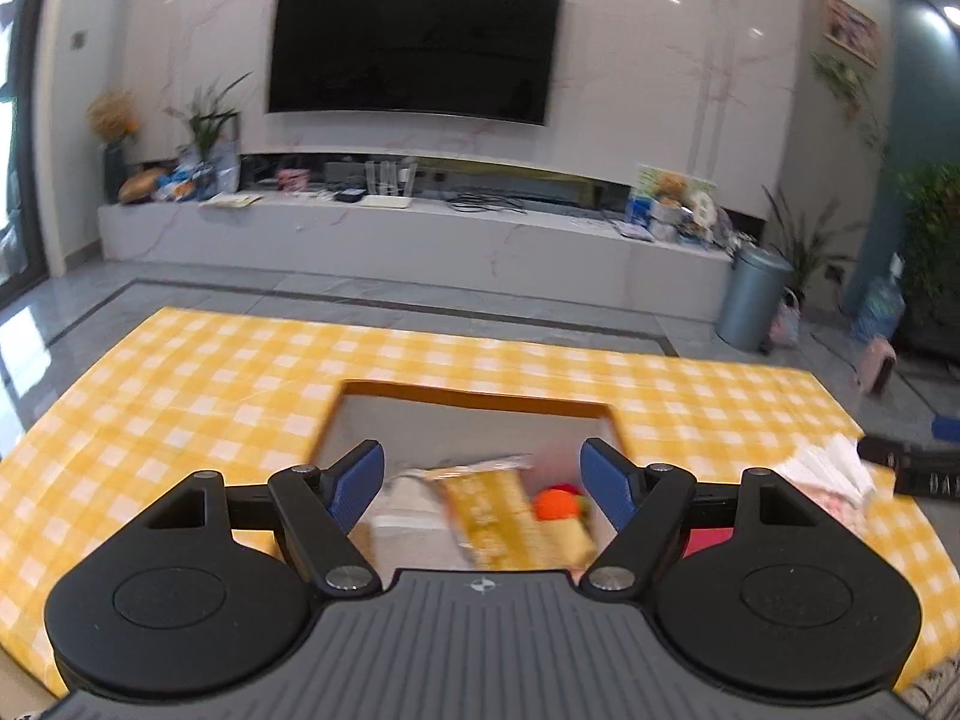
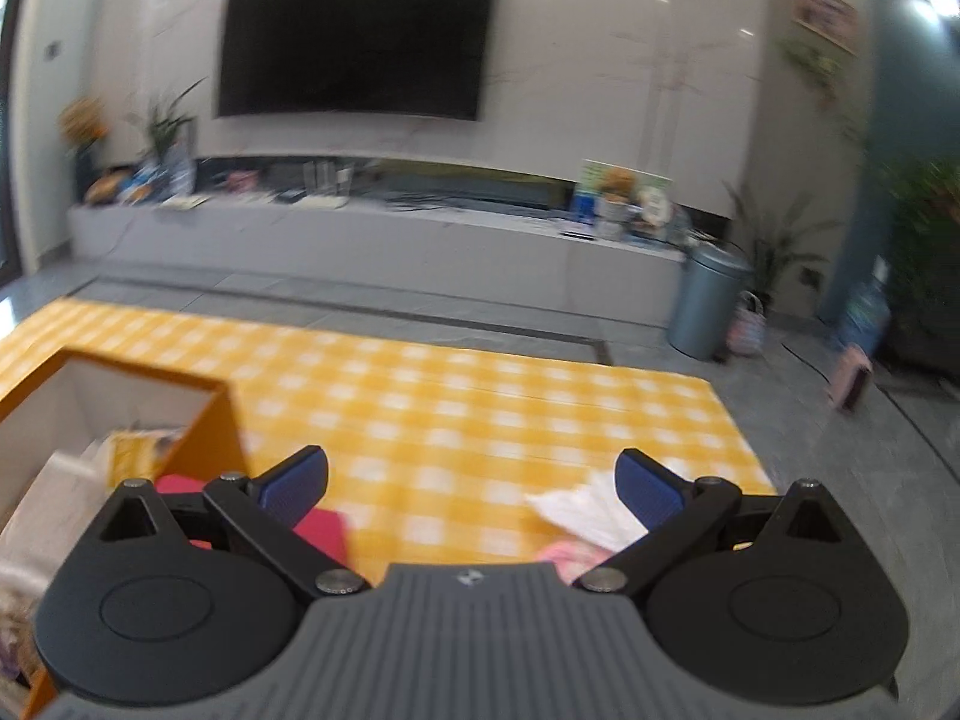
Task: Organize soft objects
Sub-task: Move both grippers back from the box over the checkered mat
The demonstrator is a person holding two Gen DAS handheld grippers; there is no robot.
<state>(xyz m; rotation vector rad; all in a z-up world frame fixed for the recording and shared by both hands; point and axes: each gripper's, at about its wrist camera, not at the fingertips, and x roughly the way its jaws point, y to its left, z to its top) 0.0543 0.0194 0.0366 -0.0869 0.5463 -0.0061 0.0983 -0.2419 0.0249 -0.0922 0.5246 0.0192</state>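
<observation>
My left gripper (image 1: 483,450) stands open above an orange box (image 1: 474,393) with a pale inside, and nothing is between its blue pads (image 1: 360,480). In the box lie a yellow patterned packet (image 1: 498,510), a white soft bundle (image 1: 408,528) and an orange plush ball (image 1: 555,504). My right gripper (image 2: 473,457) is open too, over the yellow checked tablecloth (image 2: 450,408) just right of the box (image 2: 204,438). A white crumpled soft piece (image 2: 576,510) on a pink item (image 2: 570,552) lies by its right finger. A red cloth (image 2: 327,531) lies by its left finger.
The white piece (image 1: 828,468) and a black object (image 1: 906,462) sit at the table's right edge in the left wrist view. Beyond the table are grey floor, a TV bench (image 1: 420,234) with clutter, a wall TV (image 1: 414,39) and a grey bin (image 1: 750,300).
</observation>
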